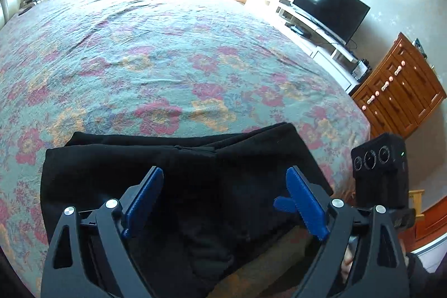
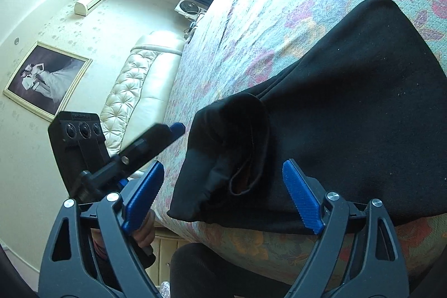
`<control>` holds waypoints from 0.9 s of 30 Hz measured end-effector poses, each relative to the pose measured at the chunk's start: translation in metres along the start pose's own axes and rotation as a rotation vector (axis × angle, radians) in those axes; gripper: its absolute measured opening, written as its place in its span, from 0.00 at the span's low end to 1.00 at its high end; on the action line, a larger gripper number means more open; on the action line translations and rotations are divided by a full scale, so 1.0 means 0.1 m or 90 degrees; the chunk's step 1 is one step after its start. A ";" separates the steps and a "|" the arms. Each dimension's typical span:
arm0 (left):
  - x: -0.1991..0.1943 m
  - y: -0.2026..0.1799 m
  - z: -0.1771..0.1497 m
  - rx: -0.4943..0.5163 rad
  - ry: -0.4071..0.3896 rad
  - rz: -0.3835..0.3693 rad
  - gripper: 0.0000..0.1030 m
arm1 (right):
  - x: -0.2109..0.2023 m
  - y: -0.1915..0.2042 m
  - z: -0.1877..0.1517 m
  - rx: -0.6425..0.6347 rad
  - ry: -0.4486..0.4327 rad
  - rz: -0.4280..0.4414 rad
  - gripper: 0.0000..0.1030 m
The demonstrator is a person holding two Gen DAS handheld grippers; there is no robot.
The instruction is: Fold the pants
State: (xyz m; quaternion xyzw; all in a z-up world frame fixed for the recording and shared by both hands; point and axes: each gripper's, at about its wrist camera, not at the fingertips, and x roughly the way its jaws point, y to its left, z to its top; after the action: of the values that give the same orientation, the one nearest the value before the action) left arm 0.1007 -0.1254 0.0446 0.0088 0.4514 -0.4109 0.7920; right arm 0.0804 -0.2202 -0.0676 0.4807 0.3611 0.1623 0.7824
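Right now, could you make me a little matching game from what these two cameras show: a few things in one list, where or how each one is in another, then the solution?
Things:
1. black pants
2. television
3. framed picture
4. left gripper

Place or state:
A. hanging on the cream wall
B. fingers apart, nothing clamped
C. standing on a low white stand
D. lying folded near the edge of the floral bedspread

Pairs: 1-D, 2-C, 3-A, 4-B
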 end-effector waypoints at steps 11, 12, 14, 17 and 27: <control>-0.90 1.23 -0.50 -0.237 -0.123 0.132 0.86 | 0.37 0.04 0.12 -0.044 0.067 -0.083 0.85; -0.94 1.38 -0.61 -0.259 -0.122 0.160 0.86 | 0.45 0.06 0.14 -0.050 0.080 -0.095 0.85; -0.98 1.64 -0.83 -0.306 -0.114 0.203 0.86 | 0.63 0.12 0.14 -0.054 0.107 -0.100 0.85; -0.94 1.90 -1.09 -0.366 -0.105 0.217 0.86 | 0.87 0.27 0.09 -0.077 0.144 -0.102 0.85; -0.73 1.76 -1.11 -0.338 -0.079 0.170 0.86 | 0.92 0.60 0.08 -0.182 0.146 -0.122 0.14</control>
State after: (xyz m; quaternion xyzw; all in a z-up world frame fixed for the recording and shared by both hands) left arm 0.1190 0.0809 -0.0313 -0.1647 0.4888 -0.1705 0.8396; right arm 0.1552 -0.1405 -0.0507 0.3068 0.4652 0.1905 0.8082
